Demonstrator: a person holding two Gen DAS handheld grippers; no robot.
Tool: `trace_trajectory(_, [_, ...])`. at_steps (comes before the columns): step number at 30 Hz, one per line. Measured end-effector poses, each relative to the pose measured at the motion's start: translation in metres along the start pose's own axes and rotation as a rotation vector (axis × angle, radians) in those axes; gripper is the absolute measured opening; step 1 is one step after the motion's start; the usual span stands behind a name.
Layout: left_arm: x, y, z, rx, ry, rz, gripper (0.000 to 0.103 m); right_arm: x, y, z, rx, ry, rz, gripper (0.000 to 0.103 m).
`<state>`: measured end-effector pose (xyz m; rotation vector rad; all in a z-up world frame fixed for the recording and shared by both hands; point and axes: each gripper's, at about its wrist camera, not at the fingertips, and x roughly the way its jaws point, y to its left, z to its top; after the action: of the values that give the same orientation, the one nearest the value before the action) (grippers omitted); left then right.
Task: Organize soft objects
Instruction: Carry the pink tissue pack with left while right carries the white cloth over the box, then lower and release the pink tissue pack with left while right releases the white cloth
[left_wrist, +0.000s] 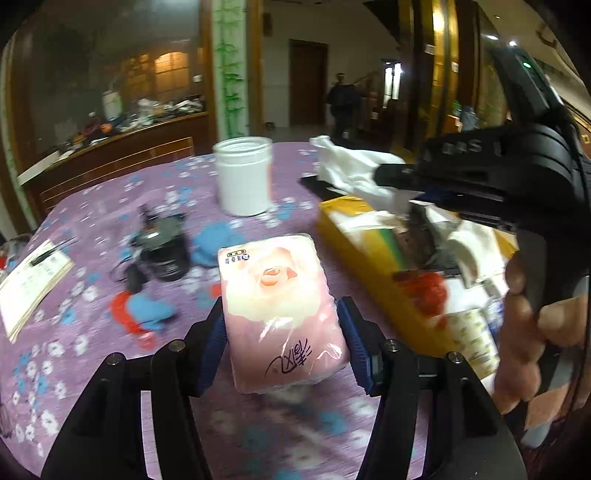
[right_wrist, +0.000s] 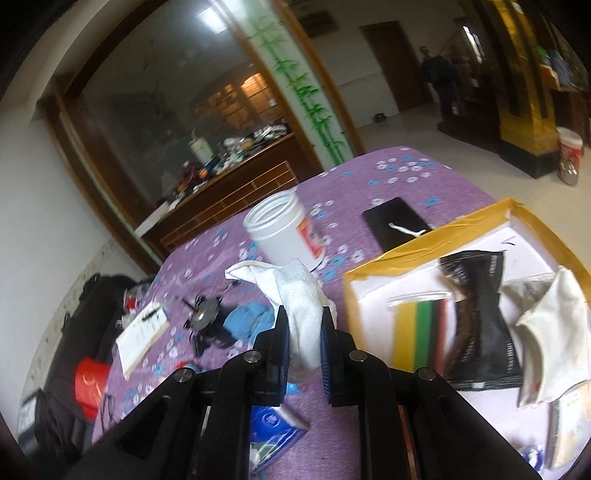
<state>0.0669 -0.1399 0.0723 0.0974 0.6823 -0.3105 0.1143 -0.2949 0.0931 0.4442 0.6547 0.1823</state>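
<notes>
Gripping a pink tissue pack (left_wrist: 284, 314) above the purple surface (left_wrist: 92, 206), the left tongs (left_wrist: 282, 332) are closed on its sides. Right tongs (right_wrist: 304, 343) pinch a white cloth (right_wrist: 299, 295) just beside the yellow-edged box (right_wrist: 428, 251). Behind the box stands a white jar (right_wrist: 280, 232); a black gadget (left_wrist: 162, 251) and blue cloth (left_wrist: 210, 243) lie near it.

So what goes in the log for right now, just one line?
left claw: shut on pink tissue pack | right claw: shut on white cloth | yellow-edged box: already holds items | stage: carrying
</notes>
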Motion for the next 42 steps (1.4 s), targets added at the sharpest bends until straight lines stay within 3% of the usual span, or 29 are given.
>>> trace_trajectory(7, [0.018,-0.036,0.017,-0.052,0.032,-0.117,0.056,-0.012,-0.024,0.015,0.070,-0.035,-0.028,0.015])
trace_trajectory(14, [0.038,-0.064,0.020,-0.095,0.079,-0.223,0.056,-0.039,-0.068,0.035,0.166,-0.120,-0.127,0.015])
trace_trajectory(17, [0.041,-0.074,0.016,-0.069,0.089,-0.249,0.056,-0.047,-0.087,0.040,0.214,-0.139,-0.162,0.015])
trace_trajectory(32, [0.036,-0.106,0.002,0.066,0.090,-0.321,0.056,-0.041,-0.131,0.046,0.301,-0.091,-0.247,0.015])
trace_trajectory(42, [0.044,-0.105,0.002,0.063,0.103,-0.323,0.056,-0.022,-0.142,0.038,0.324,-0.015,-0.322,0.016])
